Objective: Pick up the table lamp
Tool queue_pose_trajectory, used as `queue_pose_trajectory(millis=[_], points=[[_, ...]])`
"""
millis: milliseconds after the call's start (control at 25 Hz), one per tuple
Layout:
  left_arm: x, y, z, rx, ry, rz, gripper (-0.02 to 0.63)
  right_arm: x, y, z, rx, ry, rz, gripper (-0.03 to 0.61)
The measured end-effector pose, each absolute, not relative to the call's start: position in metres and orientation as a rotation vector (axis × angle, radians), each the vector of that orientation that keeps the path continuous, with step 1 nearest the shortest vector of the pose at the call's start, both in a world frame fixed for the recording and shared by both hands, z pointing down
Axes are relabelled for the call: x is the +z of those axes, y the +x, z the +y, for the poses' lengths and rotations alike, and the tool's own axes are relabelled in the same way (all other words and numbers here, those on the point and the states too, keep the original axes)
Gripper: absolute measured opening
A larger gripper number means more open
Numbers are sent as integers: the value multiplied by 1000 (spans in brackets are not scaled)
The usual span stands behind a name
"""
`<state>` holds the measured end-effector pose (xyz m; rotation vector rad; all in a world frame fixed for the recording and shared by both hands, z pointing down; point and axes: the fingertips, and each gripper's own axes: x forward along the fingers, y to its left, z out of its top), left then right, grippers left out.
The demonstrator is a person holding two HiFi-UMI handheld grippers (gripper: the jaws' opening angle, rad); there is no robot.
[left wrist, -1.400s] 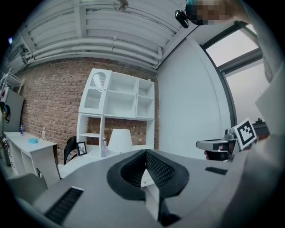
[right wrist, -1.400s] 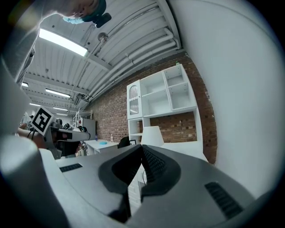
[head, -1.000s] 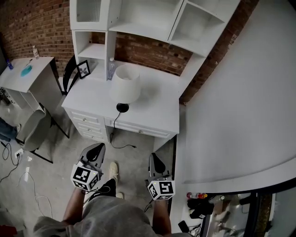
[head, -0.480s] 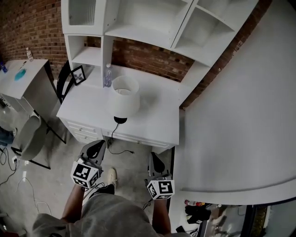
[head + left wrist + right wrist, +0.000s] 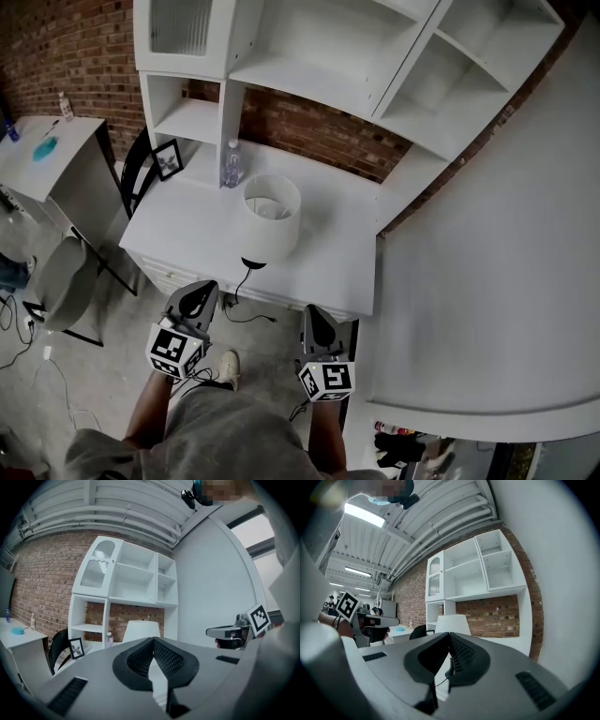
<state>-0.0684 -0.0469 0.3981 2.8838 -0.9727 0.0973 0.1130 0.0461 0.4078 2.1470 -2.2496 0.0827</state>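
Table lamp w/ white drum shade and small black base [image 5: 271, 217] stands upright on the white desk w/ drawers [image 5: 330, 255], near its front edge and roughly mid-width. That spot leaves it easy to reach from the front. Its thin black cord [image 5: 246, 314] hangs over the desk front to the floor; the end looks loose there, so prob. unplugged, though it's too small to be sure.

Left gripper [image 5: 198, 300] and right gripper [image 5: 314, 325] are held level, side by side, both aimed at the desk and short of it. Neither touches the lamp, which sits ahead between their two lines. My guess is they're set up for a reach, one to each side. Both pairs of jaws are closed tip to tip w/ nothing in them, so they'd need to open before any grip on shade or base.

Behind the lamp, at the foot of the white shelf unit [image 5: 309, 56], are a clear plastic bottle [image 5: 232, 164] and a black-framed picture [image 5: 169, 159], apart from it and out of the way.

Count: 1 lamp, 1 cord, 1 bottle, 1 picture, 2 grippers.
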Motion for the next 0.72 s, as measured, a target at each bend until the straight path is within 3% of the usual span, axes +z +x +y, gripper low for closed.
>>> queue_pose_trajectory(millis=[720], points=[[424, -64, -134, 147, 2863, -1010, 3, 435, 114, -58, 164, 2043, -2315, 21]])
